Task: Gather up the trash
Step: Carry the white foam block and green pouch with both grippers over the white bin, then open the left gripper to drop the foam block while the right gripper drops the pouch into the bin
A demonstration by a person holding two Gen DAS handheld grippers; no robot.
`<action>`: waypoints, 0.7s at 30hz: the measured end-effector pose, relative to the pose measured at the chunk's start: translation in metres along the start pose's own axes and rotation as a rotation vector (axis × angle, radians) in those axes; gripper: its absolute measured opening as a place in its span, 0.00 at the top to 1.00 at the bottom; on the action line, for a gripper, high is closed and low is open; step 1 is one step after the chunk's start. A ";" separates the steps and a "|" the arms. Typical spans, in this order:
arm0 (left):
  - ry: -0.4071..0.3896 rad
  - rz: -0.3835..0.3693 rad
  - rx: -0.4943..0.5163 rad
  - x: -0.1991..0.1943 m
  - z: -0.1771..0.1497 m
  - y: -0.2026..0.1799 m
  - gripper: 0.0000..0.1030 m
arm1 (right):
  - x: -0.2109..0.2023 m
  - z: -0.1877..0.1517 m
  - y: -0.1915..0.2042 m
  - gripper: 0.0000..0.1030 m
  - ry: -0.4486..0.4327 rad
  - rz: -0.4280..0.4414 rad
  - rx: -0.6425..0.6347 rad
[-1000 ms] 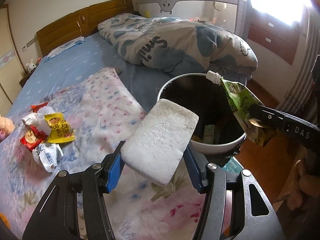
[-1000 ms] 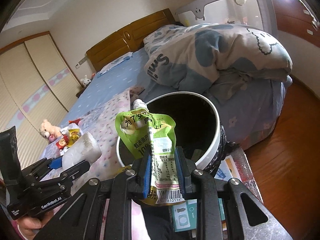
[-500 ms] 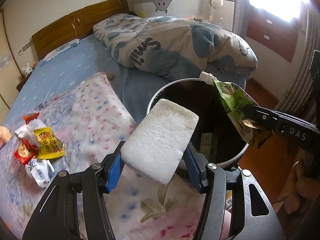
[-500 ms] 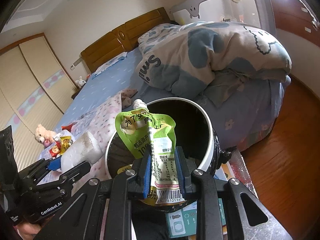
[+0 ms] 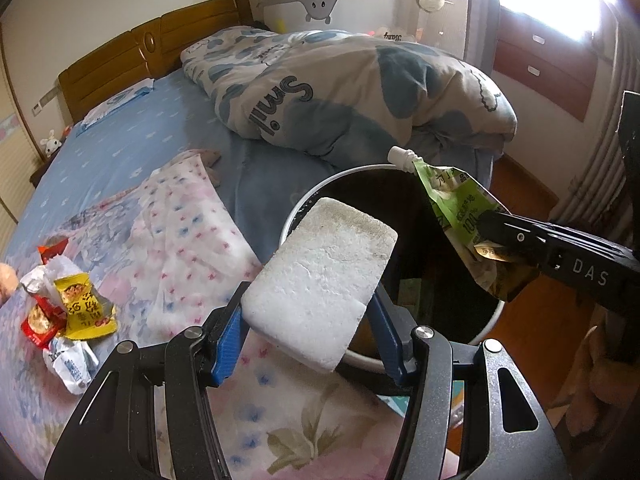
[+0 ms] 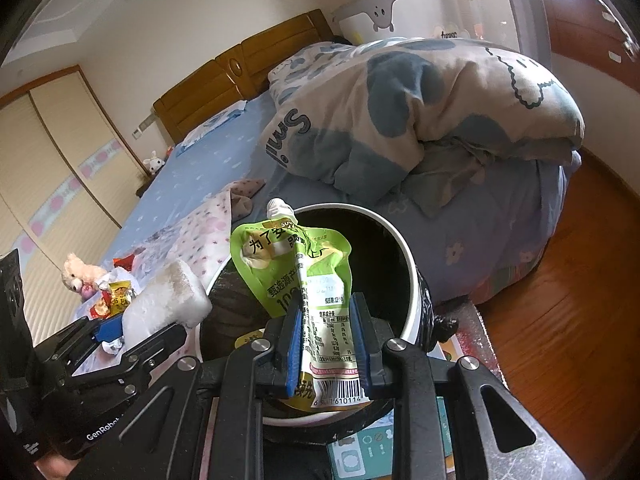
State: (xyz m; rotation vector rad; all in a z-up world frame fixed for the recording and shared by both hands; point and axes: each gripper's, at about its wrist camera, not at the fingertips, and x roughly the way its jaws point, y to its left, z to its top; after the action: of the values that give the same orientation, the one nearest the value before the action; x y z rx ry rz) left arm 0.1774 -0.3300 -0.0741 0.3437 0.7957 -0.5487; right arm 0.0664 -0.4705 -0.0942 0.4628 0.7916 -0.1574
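Note:
My left gripper (image 5: 308,312) is shut on a white foam block (image 5: 320,280), holding it over the near rim of a white bin with a black liner (image 5: 304,204). The block (image 6: 164,300) and left gripper (image 6: 132,326) also show at the left of the right wrist view. A green spouted drink pouch (image 6: 296,272) stands upright with my right gripper (image 6: 328,320) shut on its lower half, above the bin's dark opening (image 6: 408,264). From the left wrist view the pouch (image 5: 460,216) hangs over the bin's right side. Some boxes lie at the bin's bottom.
A pile of crumpled wrappers (image 5: 64,308), yellow, red and white, lies on the floral sheet (image 5: 192,224) at the left. A bunched quilt (image 5: 340,88) sits behind the bin. A teddy (image 6: 80,276) lies near the wrappers. Wooden floor (image 6: 560,300) runs to the right.
Both grippers have drifted toward the bin with their loads; the foam block now overlaps the rim and the pouch sits further over the opening. Neither grip has changed.

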 end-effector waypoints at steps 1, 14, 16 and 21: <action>0.001 -0.002 0.000 0.001 0.001 0.000 0.46 | 0.001 0.001 0.000 0.78 0.002 -0.001 0.000; 0.021 -0.008 -0.008 0.013 0.008 -0.002 0.45 | 0.014 0.008 -0.004 0.78 0.029 -0.013 0.003; 0.023 -0.014 -0.012 0.015 0.009 -0.002 0.45 | 0.015 0.009 -0.005 0.78 0.032 -0.014 0.003; 0.025 -0.024 -0.013 0.018 0.011 -0.003 0.44 | 0.019 0.012 -0.007 0.78 0.043 -0.014 0.004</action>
State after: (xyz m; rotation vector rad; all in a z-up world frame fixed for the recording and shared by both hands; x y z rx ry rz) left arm 0.1924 -0.3441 -0.0808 0.3298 0.8281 -0.5621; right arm 0.0853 -0.4812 -0.1031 0.4658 0.8370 -0.1619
